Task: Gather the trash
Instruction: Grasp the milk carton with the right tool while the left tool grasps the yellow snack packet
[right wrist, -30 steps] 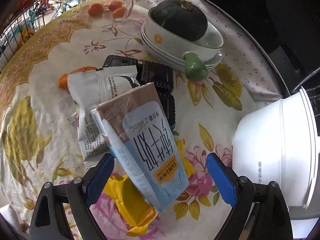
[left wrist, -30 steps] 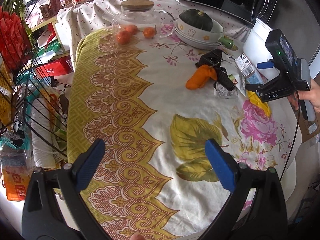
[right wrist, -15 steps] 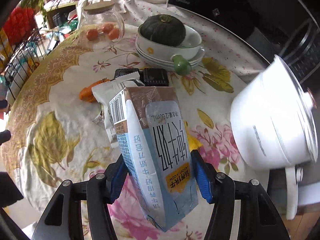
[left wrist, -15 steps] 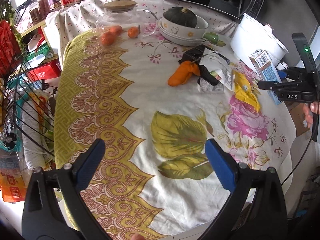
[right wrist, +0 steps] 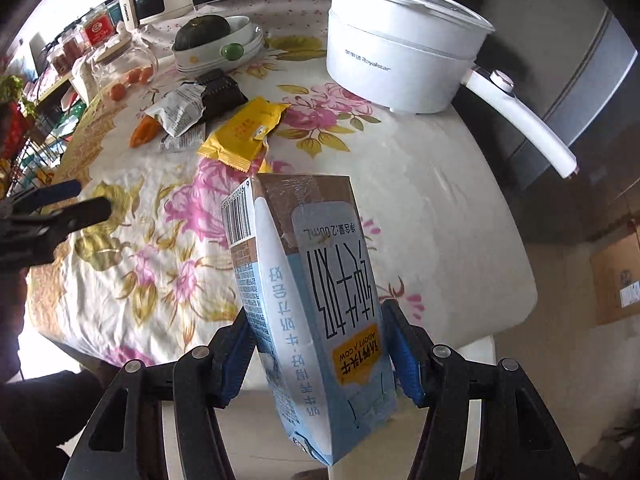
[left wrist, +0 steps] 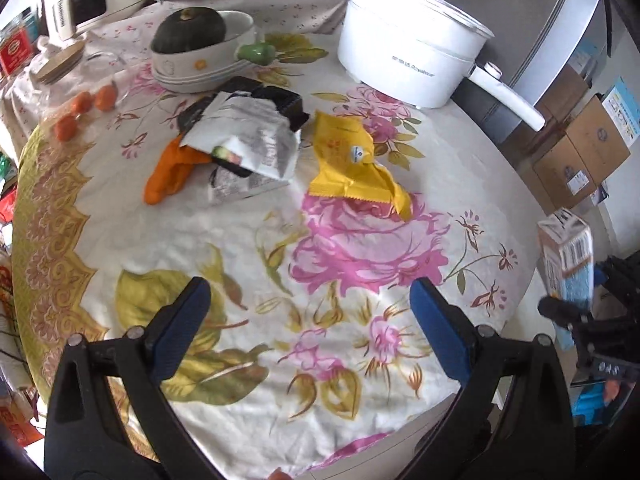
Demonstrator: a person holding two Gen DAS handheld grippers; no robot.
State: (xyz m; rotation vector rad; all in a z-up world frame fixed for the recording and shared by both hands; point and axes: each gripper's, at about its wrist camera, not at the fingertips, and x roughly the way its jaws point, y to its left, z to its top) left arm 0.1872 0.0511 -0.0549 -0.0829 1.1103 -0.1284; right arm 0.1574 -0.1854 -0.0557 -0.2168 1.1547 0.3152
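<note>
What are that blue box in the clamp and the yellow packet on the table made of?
The milk carton looks like coated paperboard: printed faces, sharp folded edges, slight sheen. The yellow wrapper looks like thin plastic film, perhaps foil-lined: crinkled, glossy, with a serrated sealed edge.

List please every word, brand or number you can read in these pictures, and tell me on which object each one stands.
"Royalstar": side of the white electric pot.
"ADOPT A COW": yellow patch on the milk carton, seen upside down.
"200mL": same carton, near its brown end, seen upside down.
"DAS": body of the right gripper, seen upside down in the left wrist view.
Too small or blurred: the carton's barcode digits, the yellow wrapper, the white wrapper, the red jar label.
</note>
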